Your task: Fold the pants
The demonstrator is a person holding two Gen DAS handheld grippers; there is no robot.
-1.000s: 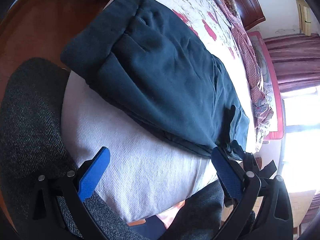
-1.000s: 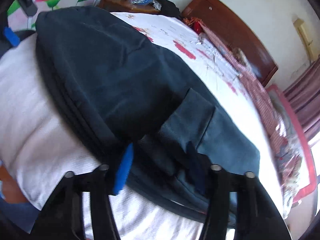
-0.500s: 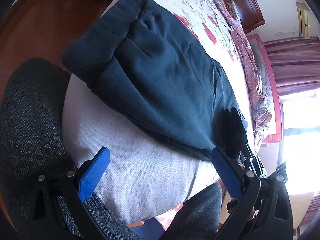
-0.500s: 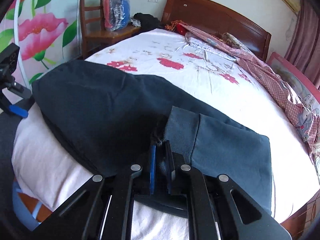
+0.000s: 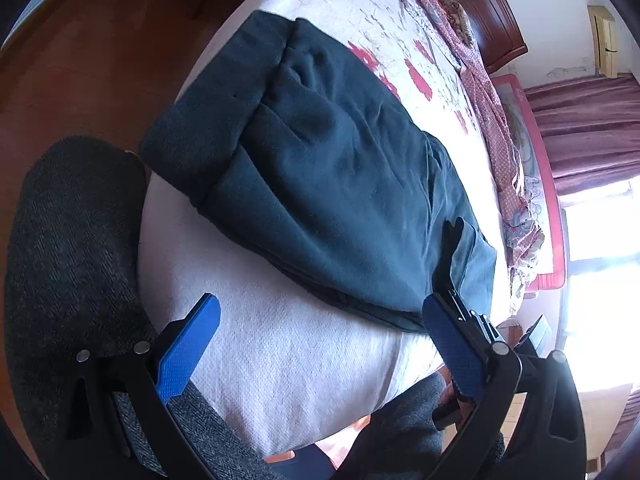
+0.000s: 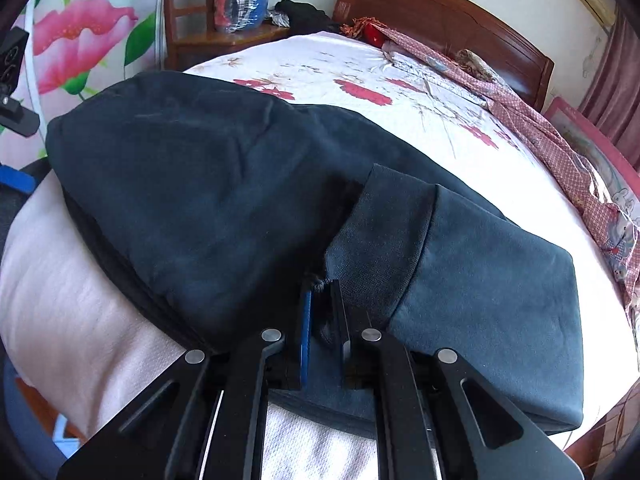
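Dark teal pants (image 5: 332,184) lie folded lengthwise on the bed, also shown in the right wrist view (image 6: 224,208). My right gripper (image 6: 322,296) is shut on the pants' cuffed end (image 6: 384,232), pinching a bunched bit of fabric near the bed's front edge. It also shows in the left wrist view (image 5: 450,264) at the pants' right end. My left gripper (image 5: 320,320) is open and empty, held above the white bed cover short of the pants. The waistband end (image 5: 216,108) hangs near the bed's left edge.
The bed (image 6: 360,64) has a white floral sheet, a pink checked blanket (image 6: 560,152) along its far side and a wooden headboard (image 6: 440,16). A wooden chair (image 6: 188,12) with a bag stands at the back left. Grey-trousered legs (image 5: 68,260) are in front.
My right gripper has closed on the pants' cuffed end and lifted and turned level; the cuff now folds up over the leg. My left gripper stays open and has hardly moved.
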